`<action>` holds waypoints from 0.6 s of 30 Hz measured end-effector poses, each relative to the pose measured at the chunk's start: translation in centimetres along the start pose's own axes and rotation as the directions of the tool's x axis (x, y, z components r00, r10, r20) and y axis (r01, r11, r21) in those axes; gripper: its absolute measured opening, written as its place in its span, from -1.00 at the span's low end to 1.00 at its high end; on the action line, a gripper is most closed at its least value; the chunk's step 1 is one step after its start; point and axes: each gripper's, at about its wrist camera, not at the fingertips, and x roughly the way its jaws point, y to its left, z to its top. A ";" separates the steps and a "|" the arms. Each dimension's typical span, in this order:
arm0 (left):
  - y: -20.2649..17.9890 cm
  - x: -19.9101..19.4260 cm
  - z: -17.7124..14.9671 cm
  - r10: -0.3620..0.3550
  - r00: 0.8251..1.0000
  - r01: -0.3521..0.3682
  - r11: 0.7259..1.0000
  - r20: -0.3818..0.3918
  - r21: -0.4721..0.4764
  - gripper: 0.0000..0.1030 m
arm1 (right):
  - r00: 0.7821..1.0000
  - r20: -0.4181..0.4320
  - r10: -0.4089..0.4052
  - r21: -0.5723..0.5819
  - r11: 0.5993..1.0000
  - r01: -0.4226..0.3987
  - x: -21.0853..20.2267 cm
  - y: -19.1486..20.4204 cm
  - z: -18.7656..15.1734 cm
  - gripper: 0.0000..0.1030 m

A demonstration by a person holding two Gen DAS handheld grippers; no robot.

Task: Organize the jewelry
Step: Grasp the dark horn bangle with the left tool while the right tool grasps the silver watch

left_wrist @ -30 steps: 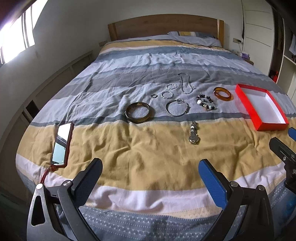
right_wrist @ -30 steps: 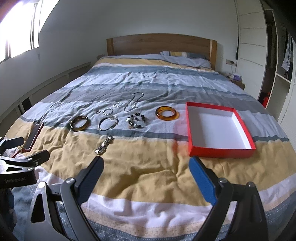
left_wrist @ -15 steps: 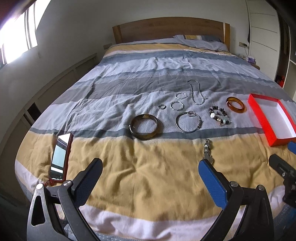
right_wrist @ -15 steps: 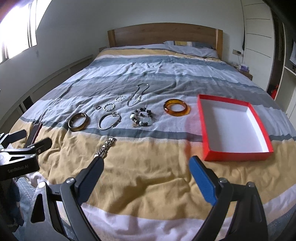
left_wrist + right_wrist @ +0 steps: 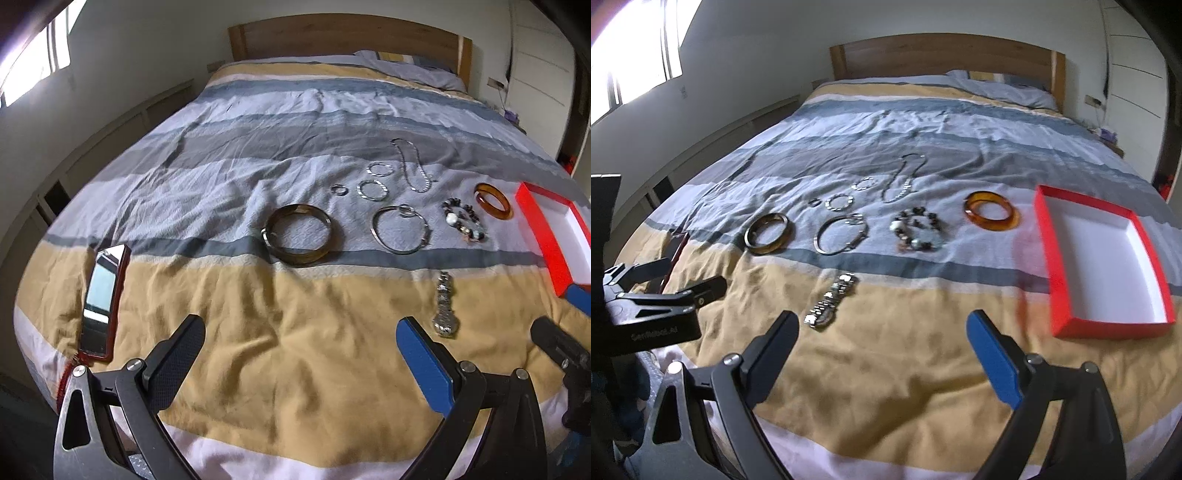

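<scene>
Jewelry lies spread on a striped bedspread. A dark bangle (image 5: 297, 233) (image 5: 768, 233), a silver hoop bracelet (image 5: 400, 230) (image 5: 840, 233), a beaded bracelet (image 5: 463, 225) (image 5: 918, 229), an amber bangle (image 5: 494, 201) (image 5: 992, 211), a chain necklace (image 5: 413, 164) (image 5: 902, 178), small rings (image 5: 372, 189) and a silver watch (image 5: 446, 305) (image 5: 832, 305) lie apart. An open red box (image 5: 1104, 260) (image 5: 553, 232) with a white inside sits at the right. My left gripper (image 5: 300, 354) is open above the yellow stripe, nothing in it. My right gripper (image 5: 882, 350) is open too, the watch just beyond its left finger.
A phone in a red case (image 5: 102, 299) lies near the bed's left edge. The wooden headboard (image 5: 945, 55) and pillows are far back. White cupboards (image 5: 1137, 74) stand at the right, a window (image 5: 635, 55) at the left.
Both grippers have moved forward over the bed, closer to the jewelry. The pieces themselves lie where they were, and both grippers stay open.
</scene>
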 end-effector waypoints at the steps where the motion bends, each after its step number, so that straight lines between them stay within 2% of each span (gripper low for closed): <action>1: 0.6 0.4 0.1 -0.010 1.000 0.010 1.000 -0.006 -0.019 0.97 | 1.000 -0.005 0.011 -0.003 1.000 -0.011 0.3 0.2 0.1 0.78; 8: 4.7 3.2 2.1 -0.074 0.997 0.068 0.987 -0.032 -0.147 0.81 | 0.993 -0.051 0.103 -0.021 0.994 -0.104 3.1 2.0 0.9 0.70; 10: 5.4 4.2 3.0 -0.080 0.996 0.072 0.984 -0.038 -0.163 0.68 | 0.990 -0.070 0.125 -0.020 0.992 -0.127 4.1 2.4 1.1 0.59; 12: 5.9 5.6 4.2 -0.090 0.995 0.080 0.981 -0.052 -0.178 0.58 | 0.985 -0.087 0.148 -0.010 0.989 -0.149 5.0 2.6 1.2 0.32; 16: 6.5 8.8 6.0 -0.124 0.989 0.103 0.972 -0.086 -0.210 0.44 | 0.978 -0.124 0.170 0.018 0.985 -0.169 7.0 2.6 1.3 0.23; 18: 6.4 10.2 6.6 -0.122 0.987 0.099 0.974 -0.103 -0.202 0.35 | 0.973 -0.147 0.181 0.034 0.984 -0.177 8.3 2.5 1.3 0.09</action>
